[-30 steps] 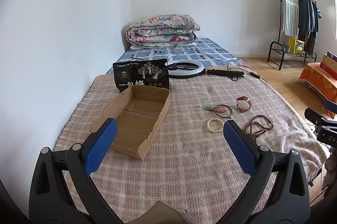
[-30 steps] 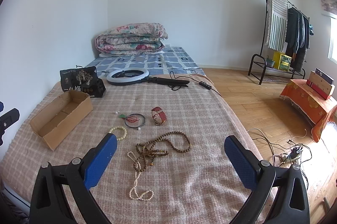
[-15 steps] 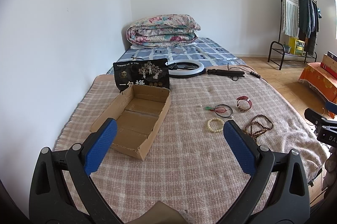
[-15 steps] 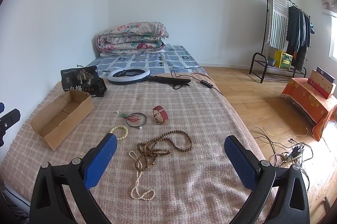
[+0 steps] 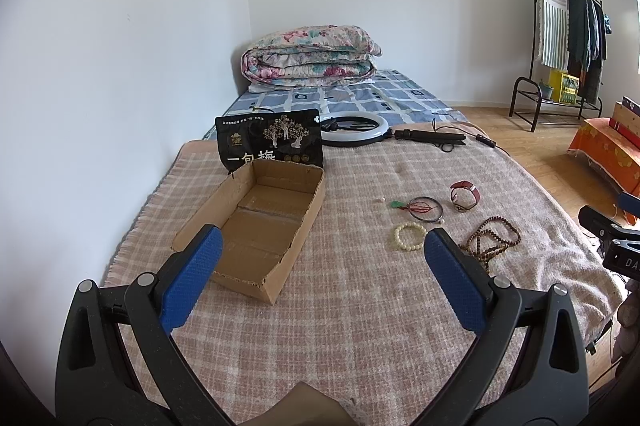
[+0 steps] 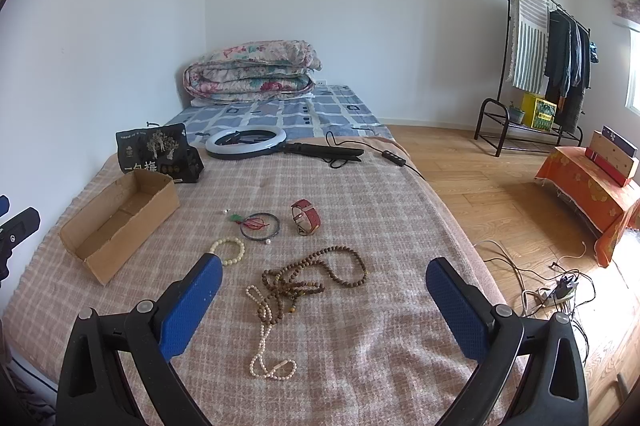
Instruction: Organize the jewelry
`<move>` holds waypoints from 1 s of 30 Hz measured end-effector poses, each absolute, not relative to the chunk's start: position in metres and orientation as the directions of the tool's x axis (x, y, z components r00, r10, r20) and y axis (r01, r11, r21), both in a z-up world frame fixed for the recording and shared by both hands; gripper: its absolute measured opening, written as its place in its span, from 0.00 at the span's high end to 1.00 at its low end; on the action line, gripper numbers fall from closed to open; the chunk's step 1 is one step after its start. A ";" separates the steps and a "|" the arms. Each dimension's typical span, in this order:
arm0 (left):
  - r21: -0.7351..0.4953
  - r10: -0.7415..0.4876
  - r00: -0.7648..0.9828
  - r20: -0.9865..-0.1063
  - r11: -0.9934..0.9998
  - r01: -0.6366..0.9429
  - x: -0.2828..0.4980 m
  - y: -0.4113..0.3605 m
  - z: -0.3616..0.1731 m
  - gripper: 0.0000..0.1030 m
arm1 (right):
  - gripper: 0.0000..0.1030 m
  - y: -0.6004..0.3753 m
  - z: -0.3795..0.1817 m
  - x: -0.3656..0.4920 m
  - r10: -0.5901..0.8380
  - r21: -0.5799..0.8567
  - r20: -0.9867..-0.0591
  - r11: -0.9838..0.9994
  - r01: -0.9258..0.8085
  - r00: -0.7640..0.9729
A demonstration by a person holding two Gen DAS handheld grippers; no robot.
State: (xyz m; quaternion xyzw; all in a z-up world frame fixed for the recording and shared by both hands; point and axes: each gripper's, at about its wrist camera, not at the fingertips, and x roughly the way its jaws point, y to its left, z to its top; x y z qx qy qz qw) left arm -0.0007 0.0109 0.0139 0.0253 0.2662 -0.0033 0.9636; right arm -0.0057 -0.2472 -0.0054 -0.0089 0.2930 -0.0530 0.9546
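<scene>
Both spread wide, gripping nothing: left gripper [image 5: 320, 262] and right gripper [image 6: 324, 282], above the bed [image 6: 360, 330]. Jewelry right of the cardboard box [image 5: 256, 222]: cream bracelet [image 5: 409, 236], black bangle [image 5: 426, 208], red watch [image 5: 464, 195], brown beads [image 6: 316, 278]. White bead strand [image 6: 266, 342] seen whole only from the right wrist; box interior clearer from the left.

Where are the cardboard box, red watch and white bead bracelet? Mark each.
cardboard box [image 5: 260, 226], left wrist view, bare inside floor.
red watch [image 6: 306, 216], right wrist view, strap.
white bead bracelet [image 6: 228, 250], right wrist view, bead loop.
</scene>
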 end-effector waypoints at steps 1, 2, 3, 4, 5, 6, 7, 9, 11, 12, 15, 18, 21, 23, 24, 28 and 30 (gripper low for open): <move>0.047 0.007 0.858 -0.513 0.999 0.020 -0.001 0.011 0.013 0.01 | 0.00 -0.247 -0.006 -0.006 -0.105 -0.048 -0.559 0.994 0.095 0.822; 0.046 0.006 0.858 -0.514 0.999 0.021 -0.001 0.011 0.013 0.01 | 0.00 -0.247 -0.007 -0.006 -0.105 -0.047 -0.560 0.994 0.095 0.822; 0.046 0.006 0.858 -0.514 0.999 0.021 -0.001 0.012 0.015 0.01 | 0.00 -0.247 -0.007 -0.006 -0.104 -0.047 -0.560 0.994 0.094 0.822; 0.048 0.007 0.858 -0.514 0.999 0.020 -0.001 0.011 0.014 0.01 | 0.00 -0.247 -0.007 -0.006 -0.104 -0.046 -0.560 0.995 0.094 0.822; 0.048 0.007 0.858 -0.514 0.999 0.021 -0.001 0.011 0.014 0.01 | 0.00 -0.247 -0.007 -0.006 -0.103 -0.046 -0.561 0.995 0.093 0.822; 0.047 0.006 0.858 -0.514 0.999 0.021 -0.001 0.011 0.014 0.01 | 0.00 -0.246 -0.008 -0.006 -0.103 -0.046 -0.561 0.995 0.093 0.821; 0.047 0.006 0.858 -0.514 0.999 0.021 -0.001 0.011 0.013 0.01 | 0.00 -0.246 -0.008 -0.006 -0.102 -0.045 -0.563 0.995 0.093 0.820; 0.050 0.007 0.856 -0.517 0.999 0.022 0.000 0.012 0.014 0.01 | 0.00 -0.246 -0.009 -0.006 -0.100 -0.042 -0.565 0.995 0.092 0.819; 0.051 0.007 0.853 -0.521 0.998 0.023 0.000 0.013 0.012 0.01 | 0.00 -0.247 -0.008 -0.005 -0.096 -0.039 -0.569 0.995 0.090 0.817; 0.052 0.007 0.850 -0.526 0.998 0.025 0.001 0.014 0.012 0.01 | 0.00 -0.247 -0.008 -0.005 -0.095 -0.038 -0.571 0.995 0.089 0.816; 0.052 0.010 0.842 -0.539 0.998 0.022 0.003 0.016 0.008 0.01 | 0.00 -0.248 -0.009 -0.003 -0.092 -0.036 -0.579 0.995 0.088 0.810; 0.050 0.004 0.831 -0.556 0.998 0.029 0.007 0.017 0.003 0.01 | 0.00 -0.252 -0.010 0.000 -0.089 -0.026 -0.591 0.995 0.091 0.802; 0.062 0.002 0.816 -0.578 0.997 0.042 0.015 0.009 -0.007 0.01 | 0.00 -0.255 -0.013 0.004 -0.091 -0.022 -0.604 0.995 0.097 0.792; 0.066 0.002 0.805 -0.593 0.997 0.046 0.017 0.008 -0.012 0.01 | 0.00 -0.257 -0.014 0.008 -0.095 -0.023 -0.612 0.995 0.102 0.785; 0.070 0.004 0.801 -0.599 0.996 0.047 0.019 0.008 -0.015 0.01 | 0.00 -0.258 -0.015 0.009 -0.097 -0.023 -0.615 0.994 0.105 0.783; 0.064 0.006 0.775 -0.632 0.997 0.044 0.030 0.009 -0.023 0.01 | 0.00 -0.265 -0.020 0.017 -0.092 -0.013 -0.625 0.994 0.108 0.775; 0.055 0.000 0.761 -0.649 0.997 0.047 0.036 0.010 -0.027 0.01 | 0.00 -0.270 -0.024 0.023 -0.071 0.007 -0.635 0.995 0.098 0.769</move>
